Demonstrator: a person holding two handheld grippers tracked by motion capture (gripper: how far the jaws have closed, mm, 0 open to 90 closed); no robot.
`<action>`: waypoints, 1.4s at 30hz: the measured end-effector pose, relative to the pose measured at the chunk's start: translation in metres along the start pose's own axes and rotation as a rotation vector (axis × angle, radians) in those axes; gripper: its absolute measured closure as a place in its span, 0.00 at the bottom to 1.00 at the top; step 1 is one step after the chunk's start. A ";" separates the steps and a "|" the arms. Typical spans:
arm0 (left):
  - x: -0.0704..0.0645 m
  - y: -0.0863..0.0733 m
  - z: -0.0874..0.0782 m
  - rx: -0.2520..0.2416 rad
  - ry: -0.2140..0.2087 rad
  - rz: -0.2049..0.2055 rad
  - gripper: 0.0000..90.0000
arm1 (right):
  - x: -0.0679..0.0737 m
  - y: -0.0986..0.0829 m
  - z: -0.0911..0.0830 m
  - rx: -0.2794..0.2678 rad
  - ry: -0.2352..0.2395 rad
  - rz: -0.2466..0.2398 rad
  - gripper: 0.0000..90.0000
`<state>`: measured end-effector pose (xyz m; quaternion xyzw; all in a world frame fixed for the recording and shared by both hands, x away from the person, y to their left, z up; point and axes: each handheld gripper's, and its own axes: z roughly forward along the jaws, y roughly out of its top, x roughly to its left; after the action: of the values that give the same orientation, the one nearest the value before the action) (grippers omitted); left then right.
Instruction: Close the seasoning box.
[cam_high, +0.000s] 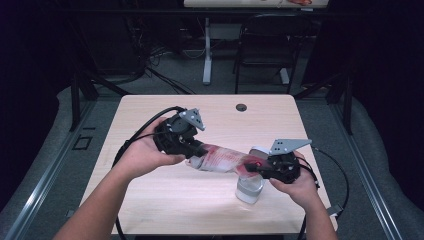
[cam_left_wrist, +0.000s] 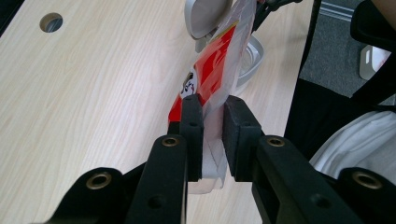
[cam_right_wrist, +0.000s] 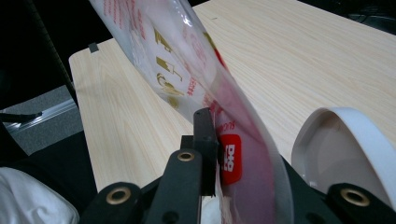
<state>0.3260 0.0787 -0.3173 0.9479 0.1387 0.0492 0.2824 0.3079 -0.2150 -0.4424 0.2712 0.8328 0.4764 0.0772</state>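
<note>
I saw a clear plastic bag (cam_high: 222, 159) printed in red and white, with a small round white emblem and a thin yellow edge on its red panel. From the right gripper view its clear film carried gold pictograms and red lettering, plus a red label with white letters. My left gripper (cam_high: 192, 148) and right gripper (cam_high: 256, 167) were black, each topped by a grey plate and trailing a black cable. The container (cam_high: 249, 188) was clear, its open lid (cam_right_wrist: 345, 140) white. The table (cam_high: 150, 195) showed pale wood grain. The floor (cam_high: 165, 80) was grey.
</note>
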 end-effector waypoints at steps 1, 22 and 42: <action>0.000 0.000 0.000 -0.001 0.000 0.002 0.88 | 0.000 0.000 0.000 0.000 0.000 0.000 0.95; -0.001 0.003 -0.001 -0.010 -0.003 0.003 0.88 | 0.000 0.000 -0.003 -0.003 0.007 0.003 0.96; -0.002 0.006 -0.001 -0.015 -0.006 0.006 0.88 | 0.000 0.000 -0.007 0.001 0.006 0.002 0.96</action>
<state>0.3248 0.0738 -0.3133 0.9464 0.1347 0.0482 0.2897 0.3053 -0.2198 -0.4387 0.2705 0.8331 0.4768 0.0743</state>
